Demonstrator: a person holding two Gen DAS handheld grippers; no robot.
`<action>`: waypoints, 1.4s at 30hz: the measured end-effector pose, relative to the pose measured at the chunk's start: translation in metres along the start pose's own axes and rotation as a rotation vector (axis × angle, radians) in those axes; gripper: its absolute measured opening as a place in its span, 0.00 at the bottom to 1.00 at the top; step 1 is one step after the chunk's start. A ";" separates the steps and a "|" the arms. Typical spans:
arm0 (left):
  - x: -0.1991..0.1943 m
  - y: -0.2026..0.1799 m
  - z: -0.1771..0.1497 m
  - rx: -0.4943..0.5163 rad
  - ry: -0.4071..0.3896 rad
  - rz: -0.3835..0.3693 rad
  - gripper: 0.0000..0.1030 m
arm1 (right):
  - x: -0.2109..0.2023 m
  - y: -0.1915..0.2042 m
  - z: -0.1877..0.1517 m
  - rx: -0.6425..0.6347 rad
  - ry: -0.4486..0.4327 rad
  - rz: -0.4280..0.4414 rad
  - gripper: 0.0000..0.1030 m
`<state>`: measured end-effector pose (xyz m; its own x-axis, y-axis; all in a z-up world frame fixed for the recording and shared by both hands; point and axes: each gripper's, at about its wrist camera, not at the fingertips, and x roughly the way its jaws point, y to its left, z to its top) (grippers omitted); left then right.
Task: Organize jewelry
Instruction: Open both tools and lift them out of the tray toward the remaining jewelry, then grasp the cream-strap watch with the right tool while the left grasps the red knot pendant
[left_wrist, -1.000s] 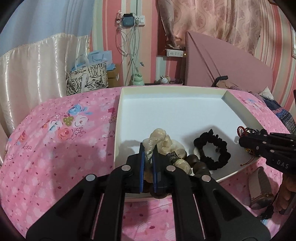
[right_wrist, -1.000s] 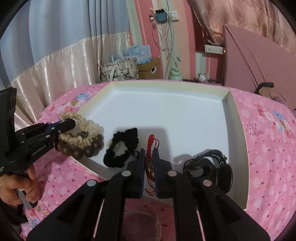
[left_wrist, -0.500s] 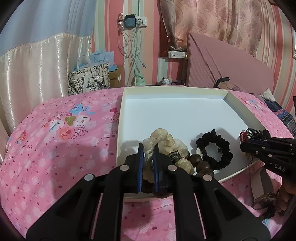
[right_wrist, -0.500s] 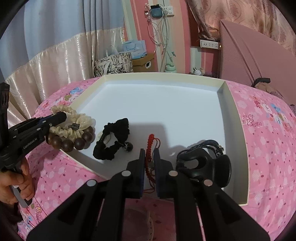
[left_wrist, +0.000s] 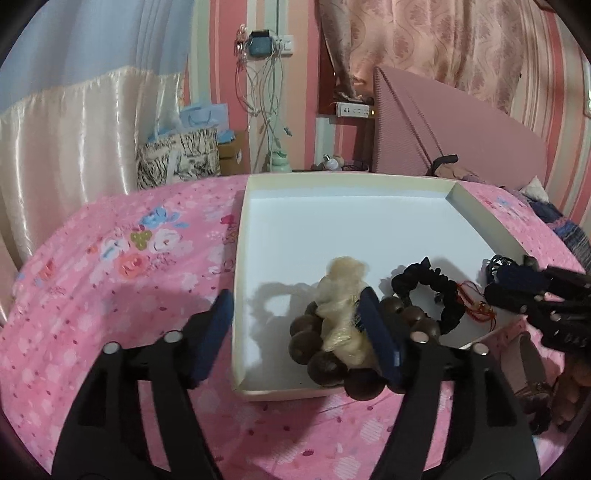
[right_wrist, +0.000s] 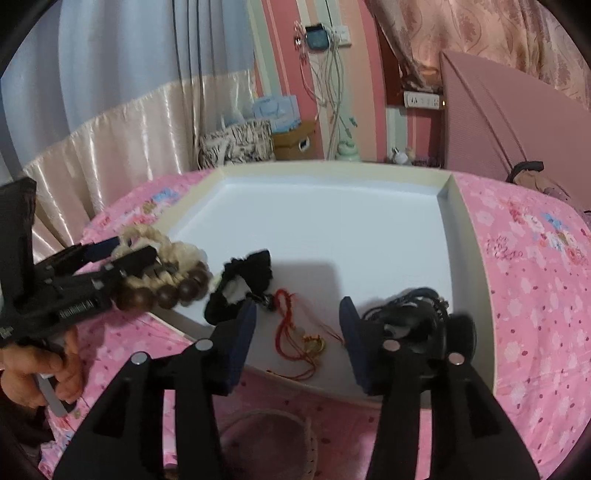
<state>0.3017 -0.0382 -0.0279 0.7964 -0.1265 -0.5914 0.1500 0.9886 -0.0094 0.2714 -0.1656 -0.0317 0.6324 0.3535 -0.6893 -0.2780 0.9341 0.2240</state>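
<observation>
Tray (left_wrist: 476, 210), white, sitting on pink bedspread (left_wrist: 110, 266). Left gripper (left_wrist: 299, 332): jaws just been opening, now standing wide; cream scrunchie (left_wrist: 341, 295) and wooden beads (left_wrist: 325, 360) lying loose between them at tray's near edge. Black scrunchie (right_wrist: 240, 288) resting beside. Right gripper (right_wrist: 297, 332): jaws just been opening, now apart; red cord (right_wrist: 295, 332) lying free between them. Black strap bundle (right_wrist: 410, 314) sitting rightmost

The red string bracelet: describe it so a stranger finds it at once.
On the pink floral bedspread sits a shallow white tray. Along its near edge, between black scrunchie and black straps, lies the red string bracelet, thin knotted red cord.
</observation>
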 end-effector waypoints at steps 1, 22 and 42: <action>-0.003 -0.001 0.001 0.008 -0.006 -0.002 0.69 | -0.004 0.001 0.002 0.000 -0.009 0.004 0.46; -0.103 0.006 -0.023 0.001 0.024 -0.048 0.85 | -0.094 -0.034 -0.031 0.071 -0.043 -0.102 0.54; -0.111 -0.075 -0.126 0.177 0.254 -0.117 0.53 | -0.039 -0.008 -0.060 0.019 0.121 -0.081 0.25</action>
<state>0.1277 -0.0883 -0.0632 0.5997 -0.1924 -0.7767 0.3494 0.9362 0.0379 0.2050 -0.1897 -0.0480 0.5599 0.2697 -0.7835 -0.2151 0.9604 0.1769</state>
